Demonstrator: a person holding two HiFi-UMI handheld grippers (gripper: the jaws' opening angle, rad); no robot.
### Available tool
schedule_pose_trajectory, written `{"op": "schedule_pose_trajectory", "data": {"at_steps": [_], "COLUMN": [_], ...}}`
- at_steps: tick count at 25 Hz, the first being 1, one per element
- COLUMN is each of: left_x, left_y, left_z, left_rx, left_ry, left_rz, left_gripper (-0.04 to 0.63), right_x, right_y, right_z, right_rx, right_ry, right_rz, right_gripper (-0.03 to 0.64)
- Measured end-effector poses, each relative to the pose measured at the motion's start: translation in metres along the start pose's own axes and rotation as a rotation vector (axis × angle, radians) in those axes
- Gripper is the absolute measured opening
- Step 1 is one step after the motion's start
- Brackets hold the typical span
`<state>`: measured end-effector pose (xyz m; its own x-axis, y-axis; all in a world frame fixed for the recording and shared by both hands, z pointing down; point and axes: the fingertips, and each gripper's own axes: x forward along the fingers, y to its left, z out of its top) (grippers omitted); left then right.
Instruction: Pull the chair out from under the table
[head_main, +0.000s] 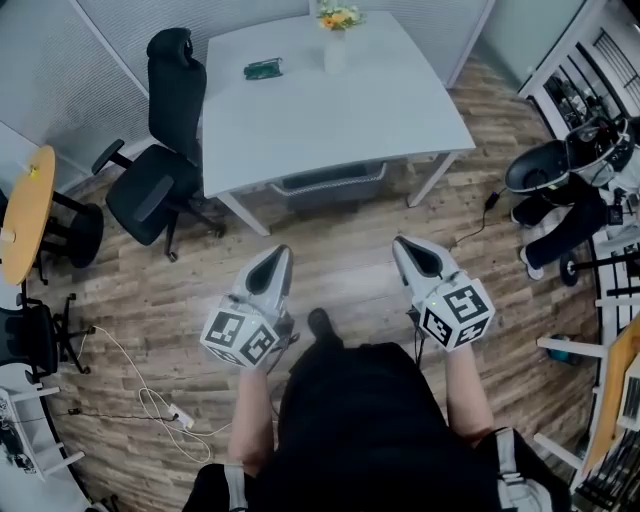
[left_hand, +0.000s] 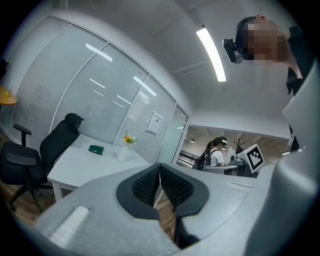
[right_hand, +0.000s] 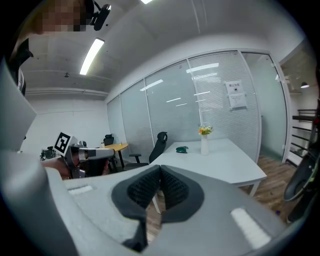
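A black office chair (head_main: 160, 160) with a tall headrest stands at the left side of the white table (head_main: 400, 110), its seat close to the table's left edge. It shows at the left in the left gripper view (left_hand: 55, 145) and far off in the right gripper view (right_hand: 158, 144). My left gripper (head_main: 277, 254) and right gripper (head_main: 405, 246) hang side by side over the wooden floor, short of the table's near edge, both pointing at it. Both are shut with nothing between the pads (left_hand: 172, 186) (right_hand: 175, 189). Neither touches the chair.
On the table stand a vase of flowers (head_main: 336, 40) and a small green object (head_main: 263, 69). A grey tray-like thing (head_main: 330, 184) hangs under its near edge. A yellow round table (head_main: 25, 210) and dark chairs stand left. A white cable (head_main: 150, 405) lies on the floor. A person's legs (head_main: 560, 225) are at right.
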<state>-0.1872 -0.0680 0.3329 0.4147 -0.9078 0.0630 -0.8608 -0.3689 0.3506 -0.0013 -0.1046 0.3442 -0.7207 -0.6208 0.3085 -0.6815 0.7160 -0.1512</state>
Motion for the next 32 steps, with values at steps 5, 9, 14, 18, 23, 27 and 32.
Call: {"op": "schedule_pose_trajectory", "data": {"at_steps": [5,9,14,18,23,27,32], "left_x": [0.014,0.023,0.042,0.065,0.088,0.105,0.126], "left_y": [0.024,0.029,0.031,0.024,0.033,0.042,0.046], "left_z": [-0.008,-0.02,-0.041,-0.073,-0.082,-0.09,-0.098], "left_rx": [-0.007,-0.021,-0.042,0.005,-0.007,0.005,0.021], "left_ry": [0.026,0.065,0.129,0.246,0.277,0.314,0.331], "left_rz": [-0.023,-0.037,-0.043,-0.076,-0.037,-0.002,0.029], "left_gripper": [0.011,0.012,0.012,0.012,0.012,0.012,0.012], "right_x": [0.025,0.033,0.045,0.065,0.091,0.107,0.122], "right_y": [0.003,0.005,-0.013,-0.028,-0.047,-0.063,-0.087], "right_z": [-0.005,-0.013,-0.024,-0.034,-0.046,-0.056,-0.067], "right_rx": [-0.004,0.002,0.029,0.038,-0.074,-0.128,-0.202], "right_ry": [0.023,0.062,0.105,0.147,0.225,0.268,0.321], "right_rz": [-0.013,-0.014,-0.013,0.012,0.038,0.067,0.1], "right_gripper": [0.003,0.003,0.003,0.003,0.003,0.005,0.02]}}
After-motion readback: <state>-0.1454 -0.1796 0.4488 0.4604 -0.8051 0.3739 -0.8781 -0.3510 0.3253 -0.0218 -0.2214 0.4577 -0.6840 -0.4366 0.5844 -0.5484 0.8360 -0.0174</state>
